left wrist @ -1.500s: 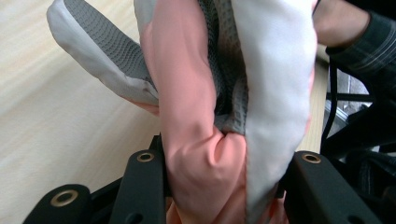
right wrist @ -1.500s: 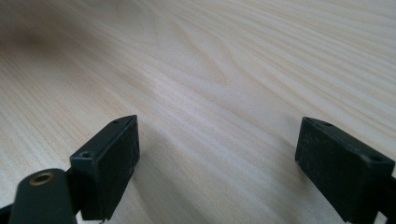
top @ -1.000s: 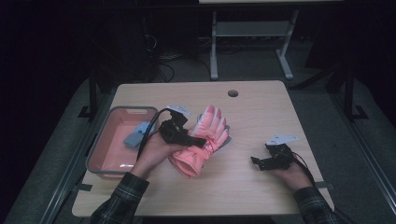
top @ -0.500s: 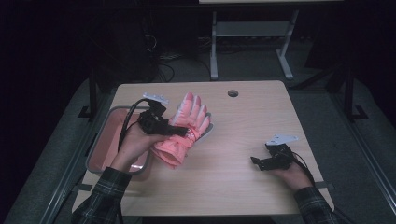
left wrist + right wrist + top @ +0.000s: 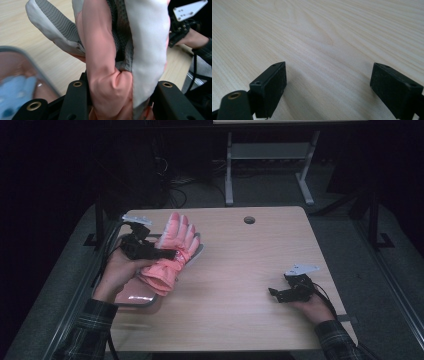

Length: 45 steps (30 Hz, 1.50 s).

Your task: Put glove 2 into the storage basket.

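Pinching the pink glove point(image 5: 170, 255) between its 2 jaws, the left gripper point(image 5: 165, 253) holds it over the tray point(image 5: 145, 301), while the right gripper point(image 5: 274, 293) rests spread wide on the table point(image 5: 240, 270).

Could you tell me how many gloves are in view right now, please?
1. The pink glove is clamped in the left gripper, held over the table's left edge above the tray. Another could lie hidden in the tray.

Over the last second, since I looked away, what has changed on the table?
The left tongs, shut on the pink glove, carried it leftward from the middle of the table to above the tray. The right tongs stayed open, resting near the table's right edge.
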Each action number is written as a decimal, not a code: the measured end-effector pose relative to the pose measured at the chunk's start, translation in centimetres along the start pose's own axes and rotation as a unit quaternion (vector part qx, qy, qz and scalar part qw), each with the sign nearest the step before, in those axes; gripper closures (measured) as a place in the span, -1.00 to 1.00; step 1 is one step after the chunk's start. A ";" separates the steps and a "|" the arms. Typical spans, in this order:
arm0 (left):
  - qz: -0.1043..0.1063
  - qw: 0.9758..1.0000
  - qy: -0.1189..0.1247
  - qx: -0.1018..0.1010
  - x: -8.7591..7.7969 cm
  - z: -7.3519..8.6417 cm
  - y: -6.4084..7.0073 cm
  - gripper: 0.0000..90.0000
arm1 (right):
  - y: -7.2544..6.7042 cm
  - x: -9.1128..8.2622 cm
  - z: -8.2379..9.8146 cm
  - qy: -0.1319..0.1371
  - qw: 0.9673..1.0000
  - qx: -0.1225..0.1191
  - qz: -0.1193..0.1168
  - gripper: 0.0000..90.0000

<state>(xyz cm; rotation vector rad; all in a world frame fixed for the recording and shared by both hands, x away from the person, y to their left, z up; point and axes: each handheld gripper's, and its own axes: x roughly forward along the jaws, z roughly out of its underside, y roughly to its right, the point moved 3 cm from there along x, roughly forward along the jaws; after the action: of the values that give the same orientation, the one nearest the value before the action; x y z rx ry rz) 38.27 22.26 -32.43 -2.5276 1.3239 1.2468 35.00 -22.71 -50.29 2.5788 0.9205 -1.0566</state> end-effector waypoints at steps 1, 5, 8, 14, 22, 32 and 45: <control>-0.005 1.000 0.004 -0.004 -0.4 0.2 -0.4 0.33 | 0.0 0.0 0.0 -0.001 1.000 0.000 0.000 -0.71; -0.018 1.000 0.011 -0.019 -1.6 0.9 -1.9 0.33 | 0.0 0.0 0.0 -0.001 1.000 -0.001 0.000 -0.71; -0.029 0.999 0.015 -0.033 -2.4 1.4 -2.9 0.33 | 0.0 0.0 0.0 0.000 1.000 0.000 0.000 -0.71; -0.055 0.997 0.018 -0.051 -3.7 2.5 -4.7 0.33 | 0.0 0.0 0.0 0.000 1.000 0.000 0.000 -0.71; -0.092 0.993 0.014 -0.077 -4.1 4.2 -7.1 0.33 | 0.0 0.0 0.0 0.000 1.000 0.000 0.000 -0.71; -0.105 0.989 -0.007 -0.100 -2.4 5.9 -9.0 0.32 | 0.0 0.0 0.0 -0.001 1.000 0.000 0.000 -0.71; -0.099 0.987 -0.034 -0.119 0.6 8.1 -10.3 0.29 | 0.0 0.0 0.0 0.000 1.000 0.000 0.000 -0.71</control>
<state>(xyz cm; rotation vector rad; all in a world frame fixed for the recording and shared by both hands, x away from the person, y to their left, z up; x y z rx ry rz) 40.58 31.38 -41.60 -2.6618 0.9313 1.5111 35.00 -22.72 -50.30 2.5785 0.9200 -1.0568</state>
